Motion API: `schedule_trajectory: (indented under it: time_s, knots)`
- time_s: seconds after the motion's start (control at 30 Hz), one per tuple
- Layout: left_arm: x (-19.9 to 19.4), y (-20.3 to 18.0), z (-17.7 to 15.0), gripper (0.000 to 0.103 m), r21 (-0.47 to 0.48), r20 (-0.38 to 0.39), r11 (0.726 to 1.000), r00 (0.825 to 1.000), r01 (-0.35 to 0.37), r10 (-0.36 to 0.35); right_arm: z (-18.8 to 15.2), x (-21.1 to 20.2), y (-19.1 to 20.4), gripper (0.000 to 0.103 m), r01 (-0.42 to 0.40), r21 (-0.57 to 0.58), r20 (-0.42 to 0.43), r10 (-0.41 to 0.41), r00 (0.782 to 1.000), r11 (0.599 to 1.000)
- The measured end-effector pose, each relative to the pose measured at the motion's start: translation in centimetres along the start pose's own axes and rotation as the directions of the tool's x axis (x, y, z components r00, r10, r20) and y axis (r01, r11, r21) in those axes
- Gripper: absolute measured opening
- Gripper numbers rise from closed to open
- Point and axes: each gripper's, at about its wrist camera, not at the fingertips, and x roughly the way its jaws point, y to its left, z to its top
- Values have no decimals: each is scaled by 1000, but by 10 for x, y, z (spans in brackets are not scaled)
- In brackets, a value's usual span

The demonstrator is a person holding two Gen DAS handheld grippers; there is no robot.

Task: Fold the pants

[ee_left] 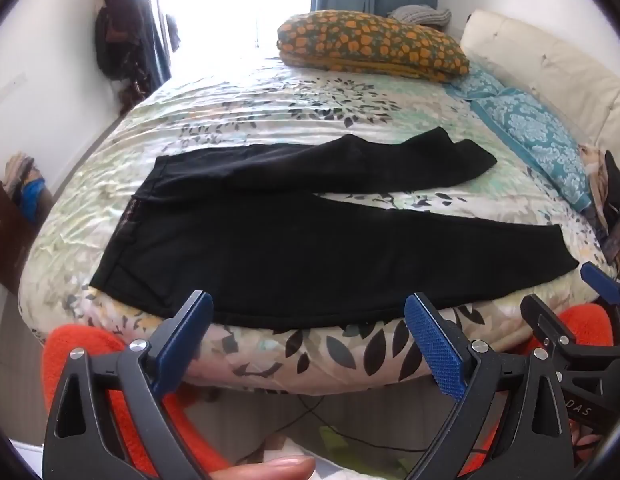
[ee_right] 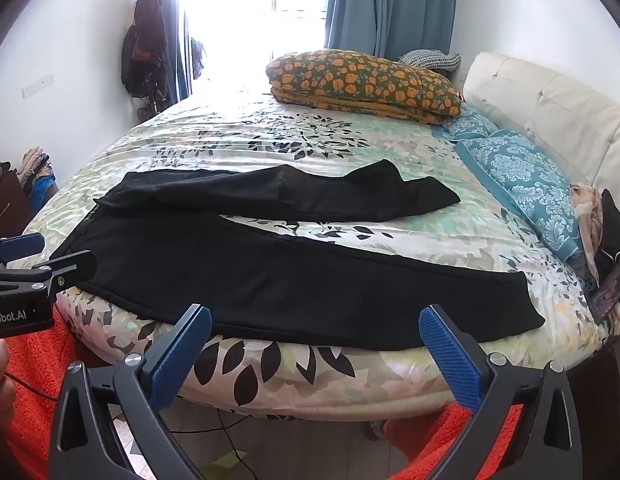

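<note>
While both tools are hovering off the near edge of the bed [ee_left: 238, 92], the left gripper [ee_left: 308, 322] is holding its blue-padded jaws spread wide with nothing between them, tilting downward toward the mattress. Just ahead of its fingertips, the black pants [ee_left: 294, 248] are lying flat on the leaf-patterned sheet, waistband off to the left of that gripper and the two legs running away to its right. One leg is lying close along the bed's near edge, directly in front of the jaws; the other is angling farther off, beyond it, with a wedge of bare sheet showing between the two.

To the right of the left gripper, the right gripper [ee_right: 315, 330] is likewise standing wide apart and gripping nothing, its pads poised short of the near pant leg without touching the cloth. From its camera, the pants [ee_right: 310, 280] are spreading across the whole width ahead, the near hem ending to the right of its right finger. Far beyond both grippers, an orange-flowered folded quilt [ee_right: 362, 84] is resting at the far side of the bed, and a teal patterned pillow [ee_right: 522, 184] is lying far ahead to the right against the cream headboard [ee_right: 550, 112]. Below the grippers, orange fleece fabric [ee_left: 82, 344] is showing at both lower sides.
</note>
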Motion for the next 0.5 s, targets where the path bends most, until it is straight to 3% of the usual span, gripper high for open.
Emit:
schedule_trajectory:
  time_s: [0.5]
  knots:
    - [3,1,-4,98,4,-7,1000,1000,-14,14,-2,4,0,103,10,20,-21,-10,1000,1000]
